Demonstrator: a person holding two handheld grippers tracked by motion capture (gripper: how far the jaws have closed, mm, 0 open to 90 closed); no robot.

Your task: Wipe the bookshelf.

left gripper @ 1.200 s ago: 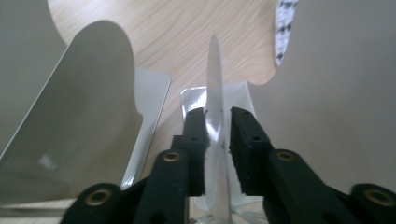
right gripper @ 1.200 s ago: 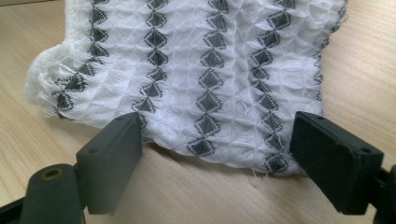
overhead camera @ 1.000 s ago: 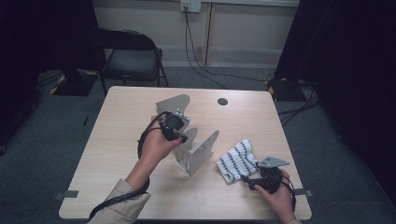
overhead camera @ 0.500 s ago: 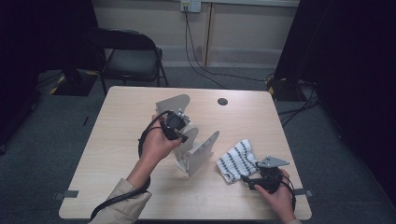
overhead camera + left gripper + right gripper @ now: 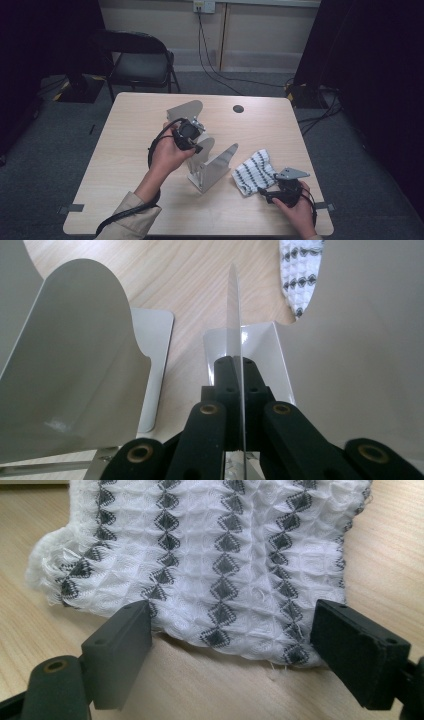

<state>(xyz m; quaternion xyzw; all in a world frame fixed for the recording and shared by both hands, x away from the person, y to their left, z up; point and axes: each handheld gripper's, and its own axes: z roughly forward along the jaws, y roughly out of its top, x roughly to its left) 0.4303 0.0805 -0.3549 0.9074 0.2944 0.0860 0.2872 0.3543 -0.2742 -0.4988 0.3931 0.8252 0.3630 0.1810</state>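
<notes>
A pale grey metal rack (image 5: 215,167) with upright rounded plates stands mid-table. My left gripper (image 5: 196,144) reaches down onto it from the left. In the left gripper view, my left gripper (image 5: 235,371) is shut on the thin edge of the middle plate (image 5: 233,310), with a wider plate (image 5: 75,365) on one side and another plate (image 5: 360,340) on the other. A white cloth with dark diamond stripes (image 5: 255,170) lies flat right of the rack. My right gripper (image 5: 264,192) rests at its near edge; its fingers stand open (image 5: 230,635) just short of the cloth (image 5: 215,545), not pressing it.
The wooden table (image 5: 125,165) has a round cable hole (image 5: 238,108) at the back. A black chair (image 5: 137,60) stands behind the table's far left corner, and cables run across the floor to the right.
</notes>
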